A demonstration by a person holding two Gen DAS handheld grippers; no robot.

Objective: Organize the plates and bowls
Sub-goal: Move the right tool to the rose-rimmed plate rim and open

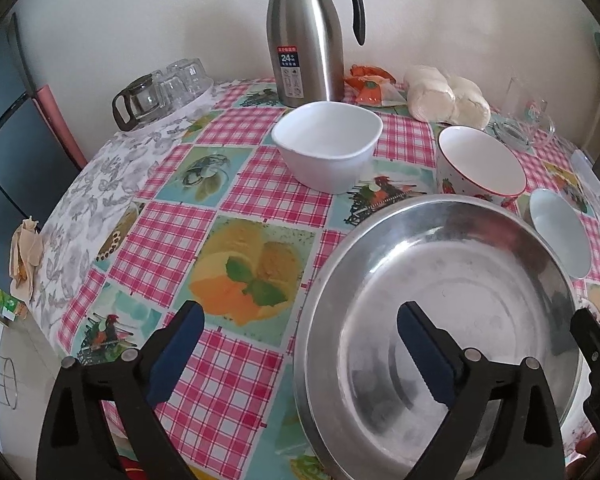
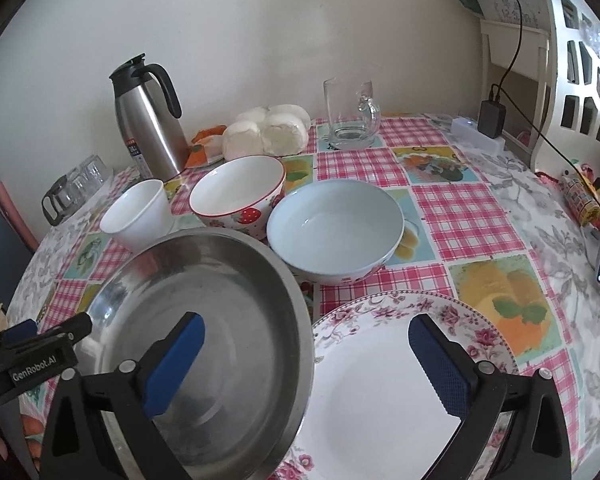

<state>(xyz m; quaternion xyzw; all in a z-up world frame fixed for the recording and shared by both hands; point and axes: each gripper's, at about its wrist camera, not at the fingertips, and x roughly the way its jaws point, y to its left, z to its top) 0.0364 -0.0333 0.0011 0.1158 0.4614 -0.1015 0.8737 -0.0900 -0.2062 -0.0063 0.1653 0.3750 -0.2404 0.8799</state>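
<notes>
Both claws, left claw [image 1: 300,354] and right claw [image 2: 306,364], gape released over the steel pan [image 1: 440,320]; its rim overlaps the plate [image 2: 380,392], so nudging either could clatter.

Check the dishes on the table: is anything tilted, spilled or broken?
Nothing is spilled or broken. Only the metal plate looks odd: its right edge overlaps the flowered plate, so it seems to sit tilted. The three bowls stand upright and empty.

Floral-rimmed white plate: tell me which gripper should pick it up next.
Right, probably. The right gripper is open, one finger already over the floral-rimmed white plate. The left gripper, also open, straddles the rim of the round steel pan, which lies between it and the plate.
</notes>
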